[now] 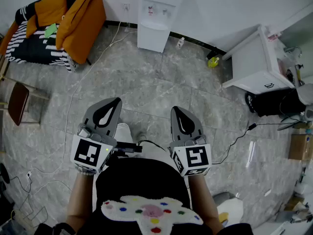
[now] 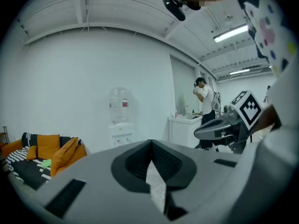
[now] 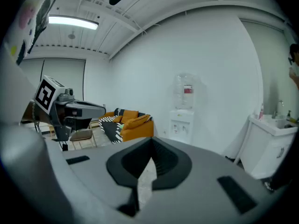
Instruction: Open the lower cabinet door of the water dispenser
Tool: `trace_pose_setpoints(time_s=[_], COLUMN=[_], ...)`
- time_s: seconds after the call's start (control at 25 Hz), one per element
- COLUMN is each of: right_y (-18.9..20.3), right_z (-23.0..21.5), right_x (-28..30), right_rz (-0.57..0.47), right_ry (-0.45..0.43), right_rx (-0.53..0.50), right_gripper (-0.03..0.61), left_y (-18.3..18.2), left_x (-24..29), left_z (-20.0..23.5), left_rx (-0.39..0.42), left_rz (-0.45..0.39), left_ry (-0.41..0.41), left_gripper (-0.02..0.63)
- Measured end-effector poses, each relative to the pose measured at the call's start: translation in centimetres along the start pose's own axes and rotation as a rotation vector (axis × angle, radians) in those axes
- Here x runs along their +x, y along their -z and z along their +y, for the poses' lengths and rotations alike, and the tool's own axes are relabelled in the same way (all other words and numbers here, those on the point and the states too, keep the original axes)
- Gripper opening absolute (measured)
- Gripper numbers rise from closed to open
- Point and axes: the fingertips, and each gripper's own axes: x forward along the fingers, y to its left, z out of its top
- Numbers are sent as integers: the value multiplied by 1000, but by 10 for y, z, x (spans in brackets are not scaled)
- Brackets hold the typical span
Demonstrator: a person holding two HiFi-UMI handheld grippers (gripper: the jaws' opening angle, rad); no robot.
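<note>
Close to the person, the left gripper (image 1: 116, 102) and the right gripper (image 1: 175, 109) are side by side above the grey floor (image 1: 156, 89). Both have their jaws fully together, with nothing between them. Far ahead, the water dispenser (image 1: 157, 16) stands against the wall (image 1: 220, 9). Its lower cabinet door (image 1: 151, 38) looks closed, well apart from the 2 grippers.

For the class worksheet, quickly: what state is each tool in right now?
Left tool: closed, holding nothing.
Right tool: closed, holding nothing.
</note>
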Motion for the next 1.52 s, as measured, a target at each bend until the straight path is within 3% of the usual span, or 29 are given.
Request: trace_pose_setpoints(time_s=[0.28, 0.64, 0.92, 1.16, 1.2, 1.24, 1.28, 1.52], right_y=[4, 2, 4, 1, 2, 2, 2, 3], right_z=[-1, -2, -10, -16, -15, -14, -14, -17], right_x=[-3, -10, -18, -22, -21, -20, -20, -21], right_rz=[-5, -18, -27, -47, -48, -50, -53, -56], right_ry=[-15, -20, -4, -2, -12, -24, -31, -21], right_rx=[-6, -7, 3, 61, 71, 78, 81, 82], right_gripper=[3, 3, 3, -2, 35, 113, 132, 132], left_y=[-8, -7, -16, -10, -8, -9, -10, -11], left_x=[-1, -4, 4, 6, 7, 8, 9, 10], left_z=[-8, -16, -27, -31, -31, -32, -32, -28], left_rx=[22, 33, 50, 5, 1, 6, 16, 16], left_rz=[-20, 12, -32, 10, 14, 12, 9, 10], left_ry=[-8, -5, 17, 14, 18, 20, 20, 1], left_gripper=[12, 12, 12, 34, 88, 129, 132, 133])
